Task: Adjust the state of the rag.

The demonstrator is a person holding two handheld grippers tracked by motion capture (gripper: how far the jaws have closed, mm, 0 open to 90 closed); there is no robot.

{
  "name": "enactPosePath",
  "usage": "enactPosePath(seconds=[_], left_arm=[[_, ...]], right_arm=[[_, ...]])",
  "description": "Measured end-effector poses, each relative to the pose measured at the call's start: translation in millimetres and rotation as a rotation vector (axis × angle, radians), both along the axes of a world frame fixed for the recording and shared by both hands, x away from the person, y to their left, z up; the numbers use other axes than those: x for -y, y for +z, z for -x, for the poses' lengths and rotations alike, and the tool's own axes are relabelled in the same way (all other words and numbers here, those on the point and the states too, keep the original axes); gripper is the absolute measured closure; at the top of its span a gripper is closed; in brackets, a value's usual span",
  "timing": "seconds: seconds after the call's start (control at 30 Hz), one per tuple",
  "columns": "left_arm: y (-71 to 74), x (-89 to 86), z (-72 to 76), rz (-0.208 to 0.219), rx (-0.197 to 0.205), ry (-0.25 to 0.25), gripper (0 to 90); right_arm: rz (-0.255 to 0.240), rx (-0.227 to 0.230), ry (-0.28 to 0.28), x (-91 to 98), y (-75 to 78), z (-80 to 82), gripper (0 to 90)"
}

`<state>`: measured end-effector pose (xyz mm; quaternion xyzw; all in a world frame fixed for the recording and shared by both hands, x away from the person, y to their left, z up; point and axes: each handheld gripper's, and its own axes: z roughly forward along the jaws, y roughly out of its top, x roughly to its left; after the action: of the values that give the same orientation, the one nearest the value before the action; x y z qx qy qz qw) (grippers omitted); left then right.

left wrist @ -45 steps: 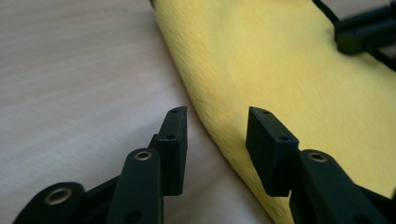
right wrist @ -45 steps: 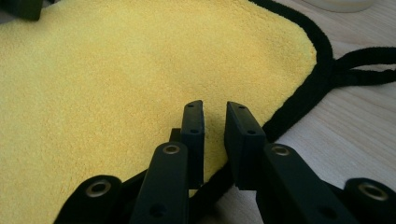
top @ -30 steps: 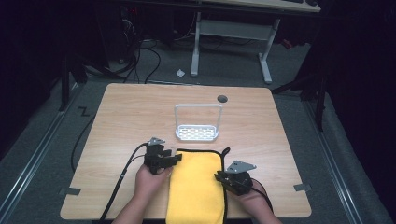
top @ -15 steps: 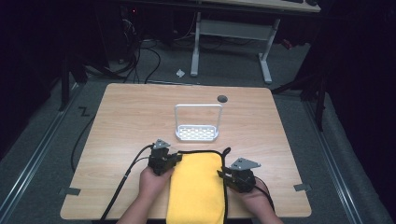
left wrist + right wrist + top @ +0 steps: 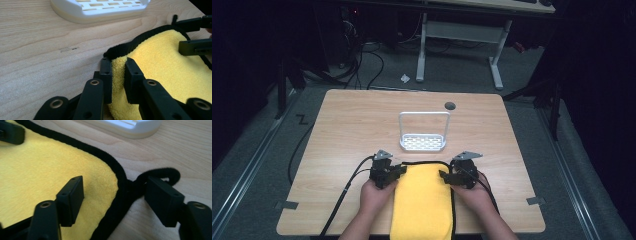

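Your wooden table lies bare to left and right, with a white rack standing just beyond the yellow towel at the near edge. Your left gripper has clenched on the towel's far left corner. Your right gripper, which has shifted forward to the far right corner since a second ago, has just spread, its jaws straddling the black hem unpressed.

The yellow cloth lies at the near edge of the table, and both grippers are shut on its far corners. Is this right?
Not quite. In the right gripper view the right gripper stands open astride the yellow cloth. The left gripper is shut on its corner.
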<state>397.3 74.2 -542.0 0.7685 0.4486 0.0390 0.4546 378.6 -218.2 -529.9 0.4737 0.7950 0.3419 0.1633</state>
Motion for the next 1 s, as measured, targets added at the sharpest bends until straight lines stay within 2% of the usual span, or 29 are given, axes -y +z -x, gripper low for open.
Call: enactPosePath(seconds=[0.07, 0.13, 0.47, 0.57, 0.7, 0.87, 1.0], left_arm=[[0.0, 0.2, 0.1, -0.002, 0.003, 0.000, 78.4], [0.0, 0.2, 0.2, -0.003, 0.003, 0.000, 78.4], [0.1, 0.0, 0.7, -0.004, 0.006, 0.004, 77.3], [0.3, 0.1, 1.5, -0.007, 0.012, 0.014, 75.8], [0.9, 1.0, 2.8, -0.023, 0.021, 0.022, 76.5], [1.1, -0.4, 2.4, -0.008, 0.014, 0.014, 80.5], [5.2, -4.9, 7.5, 0.021, 0.046, 0.013, 82.2]], right_arm=[[0.018, 0.011, 0.007, -2.5, -0.1, 0.6, 36.7], [0.006, 0.017, 0.025, -3.9, -0.1, 2.2, 45.7], [-0.039, 0.034, 0.076, -9.1, -3.0, 9.9, 75.8], [-0.040, 0.034, 0.076, -10.0, -2.8, 11.0, 77.3], [-0.066, 0.031, 0.075, -8.2, -1.9, 12.9, 77.6], [-0.082, 0.053, 0.084, -6.4, 1.6, 14.9, 77.9], [-0.104, 0.057, 0.086, -4.9, 4.5, 18.5, 78.3]])
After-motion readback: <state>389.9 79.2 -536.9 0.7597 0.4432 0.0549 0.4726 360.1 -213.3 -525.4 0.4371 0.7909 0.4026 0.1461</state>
